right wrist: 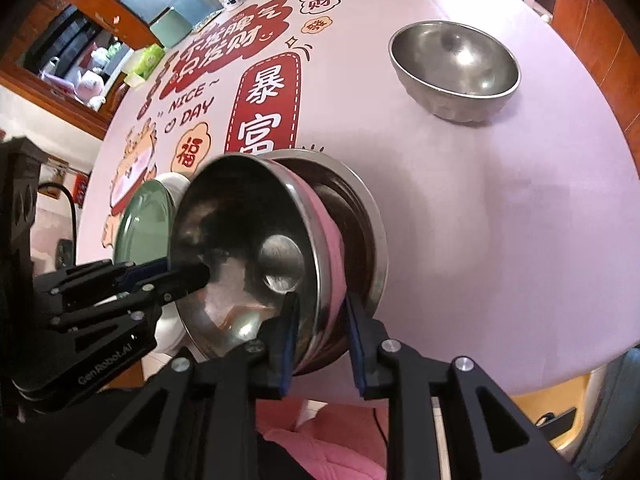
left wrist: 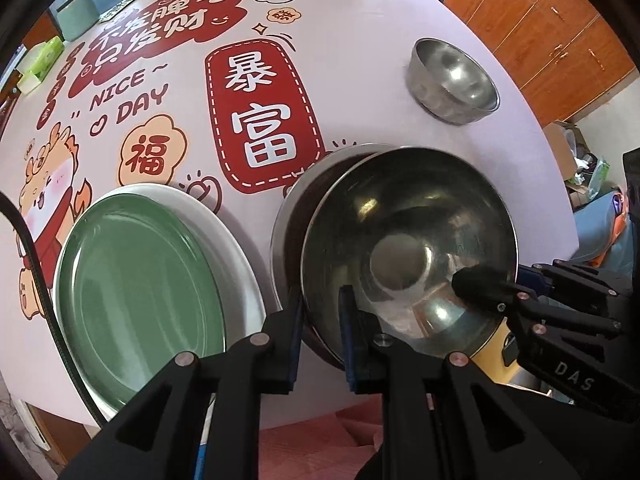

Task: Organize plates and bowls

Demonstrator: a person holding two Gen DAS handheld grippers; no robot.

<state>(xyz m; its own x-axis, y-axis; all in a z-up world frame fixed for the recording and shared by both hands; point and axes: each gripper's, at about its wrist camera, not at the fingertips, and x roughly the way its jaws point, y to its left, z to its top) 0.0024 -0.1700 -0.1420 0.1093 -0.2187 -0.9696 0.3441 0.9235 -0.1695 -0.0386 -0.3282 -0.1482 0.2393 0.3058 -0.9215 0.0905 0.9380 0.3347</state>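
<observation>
With my green plate [left wrist: 140, 280] already stacked just left of it, my left gripper [left wrist: 320, 332] clamps the top bowl [left wrist: 408, 240] nesting in the stack, my right gripper's [right wrist: 320, 332] jaws sit loosely astride its rim, and the lone bowl [left wrist: 452, 80] beyond it waits.

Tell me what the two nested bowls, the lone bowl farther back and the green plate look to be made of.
Nested bowls: likely stainless steel, polished; the inside mirrors the surroundings.
Lone bowl: also metal, probably steel, duller brushed sheen with soft glints.
Green plate: smooth matte-to-satin green, possibly glazed ceramic or melamine; the look leaves it open. It sits on a white plate, glossy, apparently ceramic.
</observation>
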